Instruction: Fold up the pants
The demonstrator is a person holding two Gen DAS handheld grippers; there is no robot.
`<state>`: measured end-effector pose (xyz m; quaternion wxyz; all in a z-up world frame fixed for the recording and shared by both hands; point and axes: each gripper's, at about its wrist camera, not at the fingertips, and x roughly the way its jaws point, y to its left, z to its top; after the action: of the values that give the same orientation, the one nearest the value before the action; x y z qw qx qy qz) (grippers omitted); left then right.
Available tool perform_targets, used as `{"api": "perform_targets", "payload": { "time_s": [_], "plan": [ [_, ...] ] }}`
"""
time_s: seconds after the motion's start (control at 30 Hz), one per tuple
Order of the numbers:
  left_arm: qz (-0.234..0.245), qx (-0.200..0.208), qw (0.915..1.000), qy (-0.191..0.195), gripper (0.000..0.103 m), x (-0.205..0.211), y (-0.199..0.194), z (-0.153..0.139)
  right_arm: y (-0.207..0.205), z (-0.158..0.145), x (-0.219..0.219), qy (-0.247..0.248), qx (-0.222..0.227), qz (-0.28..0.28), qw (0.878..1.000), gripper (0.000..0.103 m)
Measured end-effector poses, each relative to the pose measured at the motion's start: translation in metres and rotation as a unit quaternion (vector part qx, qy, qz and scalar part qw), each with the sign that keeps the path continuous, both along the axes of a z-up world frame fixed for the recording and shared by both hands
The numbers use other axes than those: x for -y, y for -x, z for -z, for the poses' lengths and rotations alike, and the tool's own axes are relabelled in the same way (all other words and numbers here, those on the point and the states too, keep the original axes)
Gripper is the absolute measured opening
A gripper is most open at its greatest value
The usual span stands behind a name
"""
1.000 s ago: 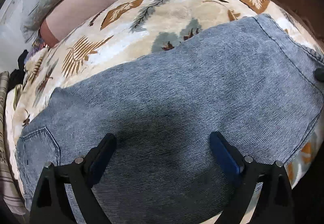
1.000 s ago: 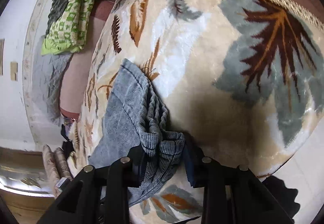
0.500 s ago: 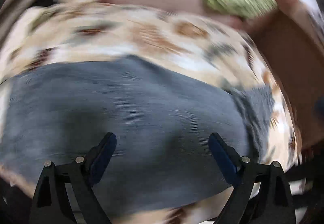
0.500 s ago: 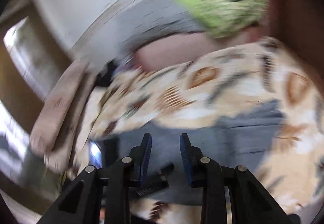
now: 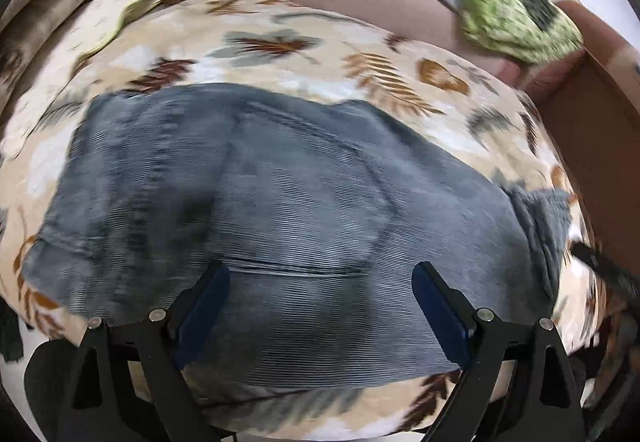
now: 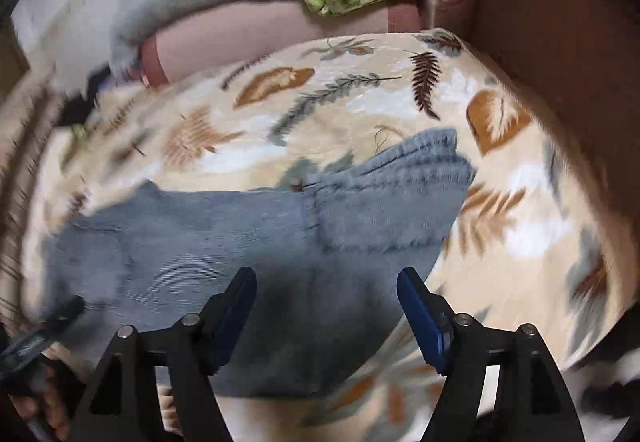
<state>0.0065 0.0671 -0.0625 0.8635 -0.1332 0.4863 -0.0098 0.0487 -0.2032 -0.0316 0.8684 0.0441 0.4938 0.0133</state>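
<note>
Pants point(image 5: 280, 194) lie folded on the leaf-print blanket point(image 5: 280, 42), long axis crosswise beneath both claws, left claw point(image 5: 320, 282) wide and empty, right claw point(image 6: 326, 294) opening, empty, seemingly nearer the stacked hem end.

**Both grippers wide apart, nothing between the pads**

The left gripper point(image 5: 320, 282) sat at the bottom of its own view, jaws spread wide and empty. The right gripper point(image 6: 326, 290) stood low in its frame, jaws opening, nothing gripped. In the right view's lower left corner, blurred, the left gripper's tip and the person's fingers point(image 6: 52, 408) showed.
</note>
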Motion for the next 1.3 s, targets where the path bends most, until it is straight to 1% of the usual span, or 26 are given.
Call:
{"api": "perform_targets", "payload": {
  "time_s": [0.07, 0.13, 0.17, 0.23, 0.3, 0.33, 0.43, 0.47, 0.5, 0.53, 0.57, 0.6, 0.67, 0.73, 0.8, 0.87, 0.93, 0.97, 1.0, 1.07, 1.13, 1.17, 1.2, 1.23, 1.27, 1.3],
  "plan": [
    [0.014, 0.014, 0.9998, -0.007, 0.093, 0.01, 0.002, -0.003, -0.019, 0.006, -0.004, 0.021, -0.013, -0.014, 1.0, 0.076],
    [0.02, 0.02, 0.9996, -0.008, 0.093, 0.013, 0.001, -0.003, -0.041, 0.018, -0.008, 0.038, -0.029, -0.007, 0.999, 0.076],
    [0.023, 0.025, 0.9994, -0.007, 0.093, 0.014, 0.0, -0.003, -0.049, 0.025, -0.011, 0.052, -0.044, 0.0, 0.998, 0.076],
    [0.026, 0.024, 0.9994, -0.005, 0.093, 0.013, -0.004, 0.001, -0.063, 0.039, -0.017, 0.055, -0.072, -0.008, 0.996, 0.076],
    [0.027, 0.018, 0.9995, 0.005, 0.093, 0.01, -0.006, 0.007, -0.074, 0.059, -0.023, 0.106, -0.1, -0.008, 0.989, 0.074],
    [0.026, 0.016, 0.9995, 0.011, 0.093, 0.008, -0.006, 0.01, -0.074, 0.068, -0.024, 0.113, -0.113, -0.011, 0.987, 0.073],
    [0.029, 0.017, 0.9993, 0.017, 0.093, 0.005, -0.006, 0.014, -0.075, 0.07, -0.017, 0.114, -0.114, -0.011, 0.987, 0.057],
    [0.029, 0.018, 0.9992, 0.02, 0.093, 0.004, -0.006, 0.014, -0.075, 0.064, -0.013, 0.11, -0.109, -0.006, 0.988, 0.035],
    [0.03, 0.019, 0.9991, 0.023, 0.093, 0.003, -0.006, 0.015, -0.074, 0.058, -0.002, 0.082, -0.106, 0.009, 0.991, 0.02],
    [0.031, 0.02, 0.999, 0.024, 0.093, 0.002, -0.005, 0.015, -0.073, 0.055, 0.007, 0.055, -0.105, 0.02, 0.993, 0.018],
    [0.03, 0.021, 0.9989, 0.028, 0.093, 0.001, -0.005, 0.015, -0.069, 0.051, 0.025, 0.004, -0.105, 0.042, 0.994, 0.017],
    [0.029, 0.022, 0.9989, 0.03, 0.093, 0.0, -0.004, 0.015, -0.065, 0.05, 0.042, -0.041, -0.104, 0.063, 0.992, 0.016],
    [0.027, 0.021, 0.9988, 0.034, 0.093, -0.002, -0.003, 0.015, -0.055, 0.048, 0.065, -0.1, -0.093, 0.089, 0.987, 0.016],
    [0.024, 0.022, 0.9988, 0.037, 0.093, -0.004, -0.002, 0.014, -0.039, 0.04, 0.084, -0.163, -0.065, 0.104, 0.979, 0.016],
    [0.02, 0.021, 0.9988, 0.04, 0.093, -0.006, -0.001, 0.013, -0.024, 0.021, 0.083, -0.192, -0.019, 0.089, 0.977, 0.016],
    [0.014, 0.023, 0.9988, 0.041, 0.093, -0.009, 0.001, 0.011, -0.014, 0.0, 0.06, -0.179, 0.022, 0.039, 0.983, 0.016],
    [0.004, 0.026, 0.999, 0.036, 0.093, -0.014, 0.007, 0.008, -0.007, -0.018, 0.024, -0.172, 0.054, -0.023, 0.983, 0.016],
    [-0.003, 0.026, 0.9992, 0.03, 0.093, -0.016, 0.009, 0.007, 0.0, -0.024, 0.001, -0.163, 0.07, -0.066, 0.982, 0.016],
    [-0.011, 0.026, 0.9993, 0.023, 0.093, -0.02, 0.012, 0.006, 0.012, -0.026, -0.032, -0.141, 0.082, -0.13, 0.978, 0.017],
    [-0.022, 0.022, 0.9994, 0.016, 0.093, -0.027, 0.016, 0.005, 0.026, -0.008, -0.073, -0.124, 0.061, -0.203, 0.969, 0.018],
    [-0.035, 0.018, 0.9992, 0.007, 0.093, -0.036, 0.019, 0.004, 0.035, 0.03, -0.1, -0.113, 0.004, -0.261, 0.959, 0.022],
    [-0.039, 0.016, 0.9991, 0.004, 0.093, -0.038, 0.019, 0.003, 0.037, 0.048, -0.108, -0.095, -0.024, -0.28, 0.955, 0.03],
    [-0.043, 0.014, 0.999, 0.001, 0.093, -0.04, 0.019, 0.002, 0.048, 0.06, -0.115, -0.063, -0.018, -0.298, 0.952, 0.035],
    [-0.044, 0.013, 0.999, -0.002, 0.093, -0.04, 0.018, 0.0, 0.053, 0.057, -0.113, -0.058, 0.01, -0.305, 0.95, 0.035],
    [-0.043, 0.015, 0.999, -0.006, 0.093, -0.039, 0.017, -0.003, 0.057, 0.052, -0.109, -0.071, 0.01, -0.307, 0.949, 0.05],
    [-0.042, 0.017, 0.9989, -0.009, 0.093, -0.038, 0.015, -0.006, 0.056, 0.046, -0.1, -0.1, 0.004, -0.293, 0.951, 0.076]
  ]
}}
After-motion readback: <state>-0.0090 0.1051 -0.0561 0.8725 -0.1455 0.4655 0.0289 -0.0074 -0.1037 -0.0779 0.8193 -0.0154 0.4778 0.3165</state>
